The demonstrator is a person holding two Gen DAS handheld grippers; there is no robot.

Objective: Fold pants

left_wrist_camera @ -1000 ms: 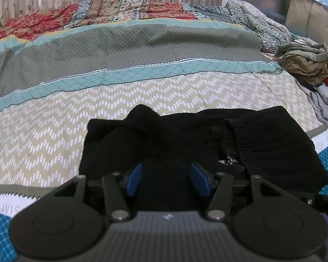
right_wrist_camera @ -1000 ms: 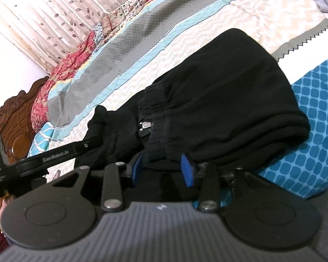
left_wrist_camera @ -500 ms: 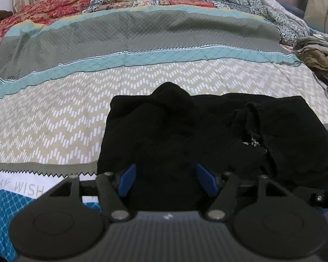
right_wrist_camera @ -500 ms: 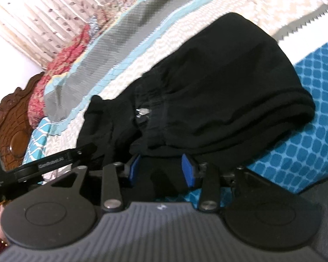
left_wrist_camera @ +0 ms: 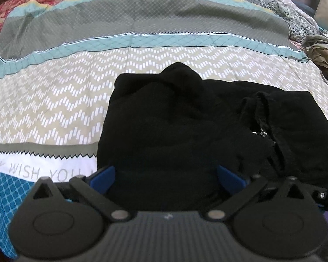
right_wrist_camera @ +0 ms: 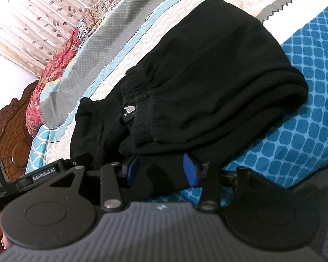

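Observation:
The black pants (left_wrist_camera: 185,126) lie folded in a thick bundle on the patterned bedspread (left_wrist_camera: 54,100), waistband and metal zipper pull (right_wrist_camera: 130,109) on top. My left gripper (left_wrist_camera: 166,178) stands wide open at the bundle's near edge, black cloth lying between its blue pads (left_wrist_camera: 103,178). My right gripper (right_wrist_camera: 161,172) is also open, with a fold of the pants (right_wrist_camera: 207,83) between its blue pads (right_wrist_camera: 189,171). The left gripper's black body (right_wrist_camera: 46,172) shows at the left of the right wrist view.
A heap of olive and grey clothes (left_wrist_camera: 319,52) lies at the bed's right side. A carved wooden headboard (right_wrist_camera: 8,135) stands at the left of the right wrist view, a leaf-print curtain (right_wrist_camera: 32,13) behind the bed. The bedspread (right_wrist_camera: 306,113) runs blue near the front edge.
My left gripper's jaws have spread much wider and it has drawn back from the bundle. My right gripper has opened slightly and shifted along the pants' near edge.

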